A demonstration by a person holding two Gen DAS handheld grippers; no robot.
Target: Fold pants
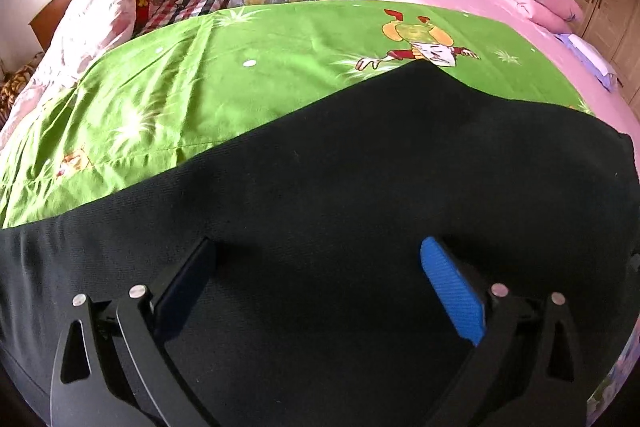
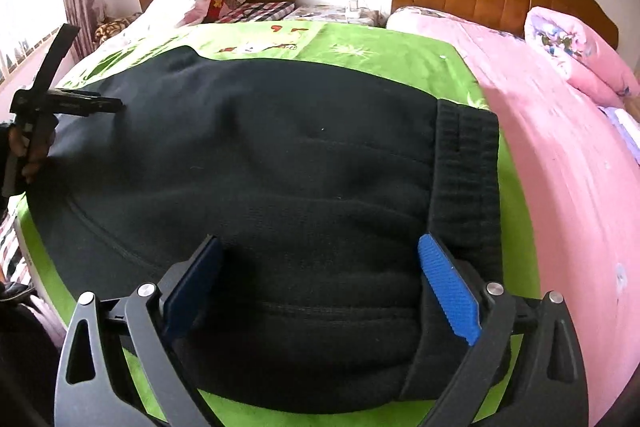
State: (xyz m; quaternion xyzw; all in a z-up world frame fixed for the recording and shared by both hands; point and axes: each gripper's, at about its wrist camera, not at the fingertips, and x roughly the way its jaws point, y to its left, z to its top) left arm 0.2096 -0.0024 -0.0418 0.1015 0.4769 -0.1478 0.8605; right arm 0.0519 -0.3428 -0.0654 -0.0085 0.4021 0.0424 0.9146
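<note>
Both tools have their fingers apart: the left tool (image 1: 316, 267) and the right tool (image 2: 320, 263) hover over the black pants (image 2: 260, 163), which lie flat on the green sheet (image 1: 240, 67) of the bed.

free: green sheet (image 2: 360, 59) beyond pants (image 2: 280, 163) | blocked: pink quilt (image 2: 576, 47)
</note>
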